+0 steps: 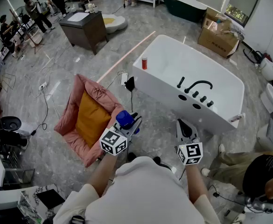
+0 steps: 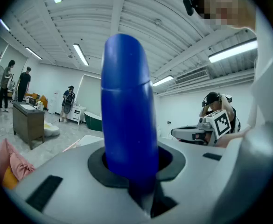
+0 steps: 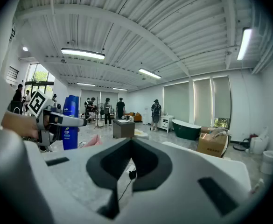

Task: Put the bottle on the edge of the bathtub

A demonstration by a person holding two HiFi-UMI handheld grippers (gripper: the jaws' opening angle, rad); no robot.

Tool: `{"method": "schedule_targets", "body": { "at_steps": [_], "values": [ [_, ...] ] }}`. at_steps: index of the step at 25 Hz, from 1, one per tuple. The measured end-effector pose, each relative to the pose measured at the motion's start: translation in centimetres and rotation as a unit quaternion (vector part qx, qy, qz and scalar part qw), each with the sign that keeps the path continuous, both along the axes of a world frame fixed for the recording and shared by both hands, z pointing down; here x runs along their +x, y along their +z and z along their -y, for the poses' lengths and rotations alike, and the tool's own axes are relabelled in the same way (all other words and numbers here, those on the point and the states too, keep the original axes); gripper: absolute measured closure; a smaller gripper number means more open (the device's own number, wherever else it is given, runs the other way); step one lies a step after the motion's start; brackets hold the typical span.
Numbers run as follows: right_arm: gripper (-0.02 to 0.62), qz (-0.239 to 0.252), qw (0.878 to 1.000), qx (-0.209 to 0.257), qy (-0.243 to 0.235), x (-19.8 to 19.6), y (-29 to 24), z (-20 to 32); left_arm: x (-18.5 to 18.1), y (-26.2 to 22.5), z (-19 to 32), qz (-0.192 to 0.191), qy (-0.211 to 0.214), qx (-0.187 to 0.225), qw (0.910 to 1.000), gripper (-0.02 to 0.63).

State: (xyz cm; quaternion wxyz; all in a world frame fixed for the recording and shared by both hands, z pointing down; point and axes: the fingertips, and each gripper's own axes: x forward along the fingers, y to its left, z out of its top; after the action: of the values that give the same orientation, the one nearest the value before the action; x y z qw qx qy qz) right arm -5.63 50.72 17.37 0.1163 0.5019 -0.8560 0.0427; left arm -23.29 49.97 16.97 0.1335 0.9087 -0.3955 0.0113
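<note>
A blue bottle (image 1: pixel 125 118) stands upright between the jaws of my left gripper (image 1: pixel 129 124), which is shut on its lower body. It fills the middle of the left gripper view, where the blue bottle (image 2: pixel 127 106) rises out of the left gripper (image 2: pixel 129 166). The white bathtub (image 1: pixel 172 102) lies ahead and to the right, its near rim about a step away. My right gripper (image 1: pixel 184 125) hovers beside the left one, shut and empty. From the right gripper (image 3: pixel 130 164) the blue bottle (image 3: pixel 71 122) shows at far left.
A small red bottle (image 1: pixel 144 63) stands on the tub's left rim, a black faucet (image 1: pixel 197 85) on the near rim. A pink pet bed (image 1: pixel 71 111) with an orange cushion lies left. Cables, a dark cabinet (image 1: pixel 85 29) and cardboard boxes (image 1: pixel 218 36) lie beyond. A person (image 1: pixel 262 176) crouches at right.
</note>
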Motion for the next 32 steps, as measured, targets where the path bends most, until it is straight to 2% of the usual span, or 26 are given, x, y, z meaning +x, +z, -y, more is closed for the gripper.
{"method": "schedule_targets", "body": {
  "at_steps": [12, 23, 32],
  "values": [
    [0.593, 0.012, 1.0, -0.008, 0.012, -1.6, 0.2, 0.4, -1.4, 0.4, 0.3, -0.002, 0.011, -0.003, 0.9999, 0.517],
    [0.594, 0.014, 0.999, -0.014, 0.046, -4.3, 2.0, 0.4, -4.4, 2.6, 1.0, 0.006, 0.045, -0.011, 0.9989, 0.517],
    [0.594, 0.012, 0.997, -0.025, 0.066, -5.1, 2.8, 0.7, -4.8, 3.1, 2.5, 0.011, 0.074, -0.017, 0.997, 0.517]
  ]
}}
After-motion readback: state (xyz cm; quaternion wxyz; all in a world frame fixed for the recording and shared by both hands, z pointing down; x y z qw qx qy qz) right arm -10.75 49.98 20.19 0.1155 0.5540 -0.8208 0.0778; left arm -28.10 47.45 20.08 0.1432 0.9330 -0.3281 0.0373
